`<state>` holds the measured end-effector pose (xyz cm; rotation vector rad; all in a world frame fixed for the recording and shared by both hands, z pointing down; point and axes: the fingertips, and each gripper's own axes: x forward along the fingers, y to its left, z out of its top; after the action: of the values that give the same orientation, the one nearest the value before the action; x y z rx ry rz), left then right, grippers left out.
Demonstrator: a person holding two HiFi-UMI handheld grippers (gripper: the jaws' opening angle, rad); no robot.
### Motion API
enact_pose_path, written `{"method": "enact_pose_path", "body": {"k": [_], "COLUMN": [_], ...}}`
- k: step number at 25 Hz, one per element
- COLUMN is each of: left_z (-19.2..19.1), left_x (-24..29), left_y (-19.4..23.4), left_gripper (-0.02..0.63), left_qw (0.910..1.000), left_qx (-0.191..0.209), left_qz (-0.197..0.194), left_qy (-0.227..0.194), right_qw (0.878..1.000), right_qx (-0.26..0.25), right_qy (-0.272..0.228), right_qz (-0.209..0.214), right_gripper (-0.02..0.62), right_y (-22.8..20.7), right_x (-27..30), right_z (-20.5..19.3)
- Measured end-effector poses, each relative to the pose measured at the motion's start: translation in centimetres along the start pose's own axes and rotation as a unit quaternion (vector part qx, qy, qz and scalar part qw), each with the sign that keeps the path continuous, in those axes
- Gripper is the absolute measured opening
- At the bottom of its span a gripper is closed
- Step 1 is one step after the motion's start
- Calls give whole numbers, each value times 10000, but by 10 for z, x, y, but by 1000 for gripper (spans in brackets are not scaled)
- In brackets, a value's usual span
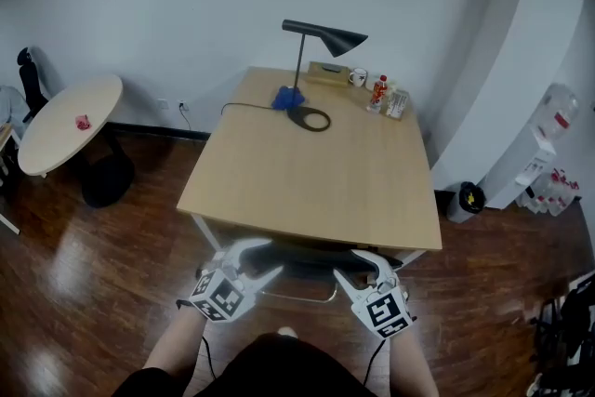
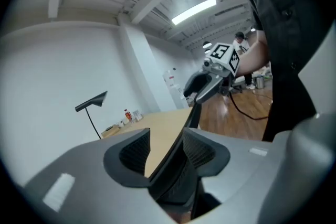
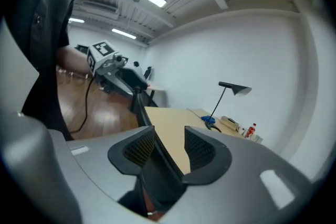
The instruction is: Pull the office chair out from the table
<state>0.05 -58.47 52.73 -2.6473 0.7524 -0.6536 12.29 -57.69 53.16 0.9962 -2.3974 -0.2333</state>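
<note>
The office chair [image 1: 302, 263] is tucked under the near edge of the wooden table [image 1: 316, 177]; only its dark back top and a silver bar show. My left gripper [image 1: 258, 258] and right gripper [image 1: 353, 267] straddle that top edge, one near each end. In the left gripper view the gripper [image 2: 165, 157] is open, with the black chair back [image 2: 181, 165] running between the pads and a gap on one side. In the right gripper view the gripper [image 3: 170, 152] is open too, around the same chair back [image 3: 157, 165]. Each view shows the other gripper at the far end of the edge.
On the table stand a black desk lamp [image 1: 321, 37], a blue object [image 1: 288, 98], a mug and a bottle [image 1: 378, 92]. A round white table [image 1: 70, 121] stands at the left. A water dispenser [image 1: 544, 153] and a bin [image 1: 462, 200] stand at the right, on wood flooring.
</note>
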Motion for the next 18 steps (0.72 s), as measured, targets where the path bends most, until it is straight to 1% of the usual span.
{"method": "enact_pose_path", "body": {"k": [2, 3, 5, 8, 10, 12, 14, 16, 18], "left_z": [-12, -18, -28, -38, -43, -45, -48, -54, -60], "left_x": [11, 16, 25, 34, 37, 38, 40, 42, 43], "left_y": [-3, -4, -6, -9, -11, -12, -12, -15, -22], "left_gripper": [207, 212, 235, 235, 236, 236, 236, 236, 235], "left_qw": [9982, 9964, 9920, 9855, 9829, 9820, 9796, 9724, 9617], "left_qx": [374, 503, 687, 913, 931, 866, 910, 1146, 1441], "left_qz": [-187, -284, -506, -710, -822, -917, -989, -1111, -1304], "left_qy": [430, 619, 934, 1245, 1360, 1409, 1495, 1700, 1932], "right_qw": [9966, 9932, 9881, 9869, 9860, 9803, 9730, 9667, 9580], "right_qx": [-698, -979, -1254, -1155, -1029, -1121, -1279, -1373, -1507], "right_qy": [388, 541, 730, 757, 840, 1124, 1419, 1625, 1838], "right_qz": [222, 310, 513, 837, 1007, 1171, 1297, 1422, 1605], "right_gripper": [228, 239, 244, 244, 246, 242, 242, 242, 244], "right_y": [5, 7, 10, 13, 13, 15, 16, 18, 24], "right_x": [9, 13, 20, 25, 24, 24, 26, 31, 35], "right_z": [-10, -15, -24, -29, -32, -39, -50, -59, -67]}}
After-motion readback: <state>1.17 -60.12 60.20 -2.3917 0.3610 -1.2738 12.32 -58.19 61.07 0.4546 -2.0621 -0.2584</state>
